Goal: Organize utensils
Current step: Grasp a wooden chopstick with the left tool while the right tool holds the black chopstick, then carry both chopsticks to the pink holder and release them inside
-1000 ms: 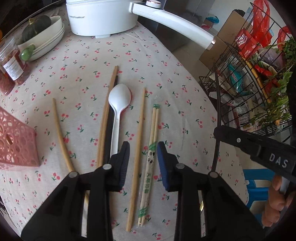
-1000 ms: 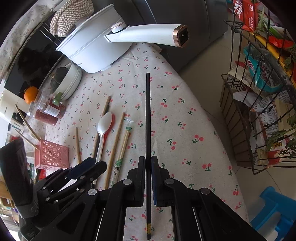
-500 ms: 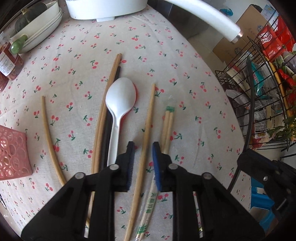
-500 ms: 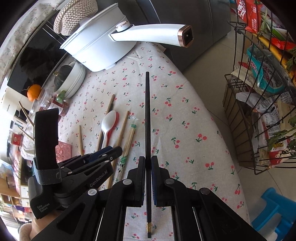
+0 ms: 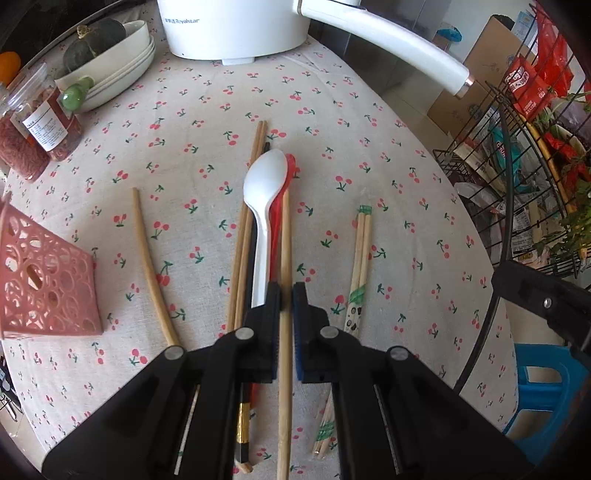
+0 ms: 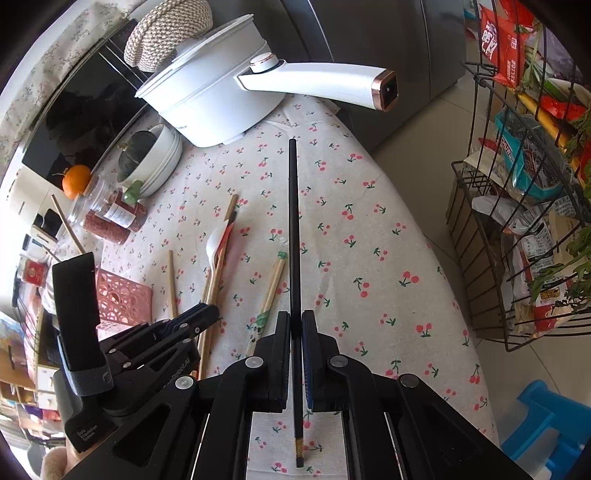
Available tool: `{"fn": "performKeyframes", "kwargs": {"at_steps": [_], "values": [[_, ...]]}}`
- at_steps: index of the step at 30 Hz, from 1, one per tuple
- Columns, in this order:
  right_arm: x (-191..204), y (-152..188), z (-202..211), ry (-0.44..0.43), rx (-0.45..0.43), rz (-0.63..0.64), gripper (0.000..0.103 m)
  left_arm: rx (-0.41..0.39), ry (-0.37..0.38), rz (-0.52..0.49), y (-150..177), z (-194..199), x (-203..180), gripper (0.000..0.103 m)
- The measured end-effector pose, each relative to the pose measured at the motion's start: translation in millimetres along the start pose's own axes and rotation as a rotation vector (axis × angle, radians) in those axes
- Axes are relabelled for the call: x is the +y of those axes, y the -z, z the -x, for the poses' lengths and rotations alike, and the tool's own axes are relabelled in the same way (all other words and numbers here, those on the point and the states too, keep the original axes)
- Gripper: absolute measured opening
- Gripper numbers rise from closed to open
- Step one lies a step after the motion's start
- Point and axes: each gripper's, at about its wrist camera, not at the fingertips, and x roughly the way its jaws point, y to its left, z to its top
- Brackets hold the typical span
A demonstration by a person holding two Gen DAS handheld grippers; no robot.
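Observation:
My left gripper (image 5: 287, 295) is shut on a single wooden chopstick (image 5: 284, 236) that lies along the cherry-print tablecloth (image 5: 207, 110). Beside it lie a white spoon (image 5: 264, 192) over a red spoon (image 5: 291, 162), a wooden chopstick pair with a black chopstick (image 5: 242, 243), a curved wooden stick (image 5: 147, 251) and wrapped disposable chopsticks (image 5: 360, 251). My right gripper (image 6: 295, 325) is shut on a black chopstick (image 6: 293, 221) and holds it above the table; it also shows the left gripper (image 6: 192, 321) over the pile.
A pink perforated basket (image 5: 40, 280) lies at the left. A white electric pot (image 5: 236, 26) with a long handle (image 5: 388, 48), stacked bowls (image 5: 110, 70) and jars (image 5: 33, 122) stand at the back. A black wire rack (image 5: 517, 166) and a blue stool (image 5: 543, 391) are beyond the table's right edge.
My left gripper has come down over the pile and closed on the single wooden chopstick, which has shifted next to the spoons. My right gripper still holds the black chopstick.

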Motion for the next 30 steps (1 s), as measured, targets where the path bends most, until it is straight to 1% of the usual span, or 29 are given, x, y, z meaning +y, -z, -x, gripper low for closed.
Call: {"fn": "performKeyframes", "kwargs": {"at_steps": [4, 9, 15, 18, 22, 25, 28, 30], "values": [[18.0, 3.9, 10.7, -0.015, -0.027, 0.039, 0.006, -0.080, 0.022, 0.001, 12.3, 37.7, 11.9, 0.007], [46.8, 14.6, 32.1, -0.043, -0.088, 0.094, 0.006, -0.181, 0.059, -0.002, 32.2, 88.2, 33.3, 0.007], [78.8, 27.8, 55.1, -0.083, -0.156, 0.145, 0.006, -0.280, 0.106, 0.009, 58.6, 133.8, 53.5, 0.007], [91.9, 31.7, 63.0, -0.092, -0.183, 0.168, 0.006, -0.343, 0.124, 0.022, 69.2, 151.6, 60.7, 0.007], [106.4, 34.8, 72.8, -0.105, -0.222, 0.186, 0.006, -0.394, 0.177, 0.055, 70.6, 169.9, 72.4, 0.007], [113.6, 34.5, 80.1, -0.124, -0.253, 0.184, 0.006, -0.464, 0.165, 0.061, 72.7, 187.7, 80.5, 0.007], [122.0, 33.5, 87.1, -0.147, -0.291, 0.190, 0.006, -0.519, 0.172, 0.096, 73.2, 199.3, 95.2, 0.007], [128.7, 33.2, 90.5, -0.166, -0.313, 0.191, 0.006, -0.575, 0.169, 0.123, 74.0, 209.5, 105.5, 0.007]]}}
